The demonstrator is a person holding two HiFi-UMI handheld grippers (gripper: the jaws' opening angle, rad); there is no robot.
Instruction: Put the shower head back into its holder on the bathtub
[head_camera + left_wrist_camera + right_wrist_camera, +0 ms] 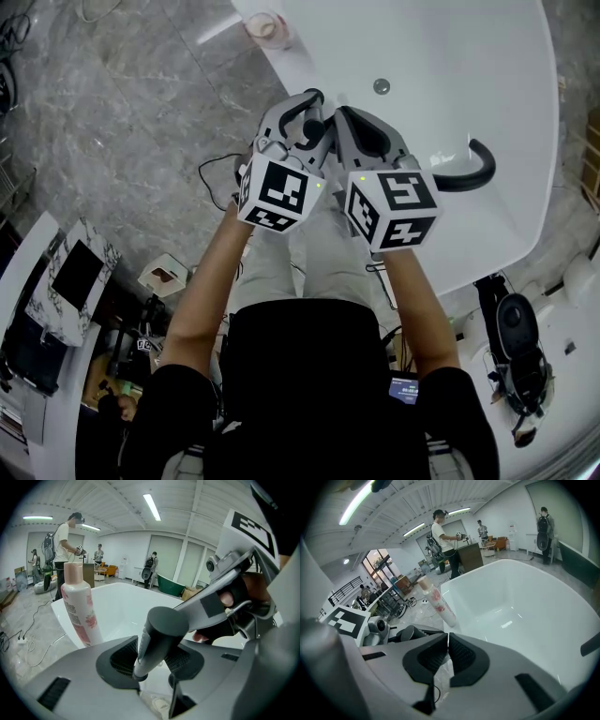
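My left gripper (152, 660) is shut on a dark grey cylindrical handle, the shower head (161, 632), which stands tilted between the ribbed pads. From the head view, the left gripper (312, 105) and right gripper (343, 112) are side by side over the near rim of the white bathtub (487, 56). The right gripper (447, 652) is shut with nothing between its pads. A black curved fitting (473, 171) sits on the tub to the right of the right gripper. I cannot tell where the holder is.
A pink bottle (79, 604) stands on the tub rim to the left, also seen as the bottle (438, 603) and bottle (267, 28). The drain (382, 86) lies in the tub floor. Cables (216, 169) and a small box (164, 274) lie on the grey floor. People (65, 536) stand far off.
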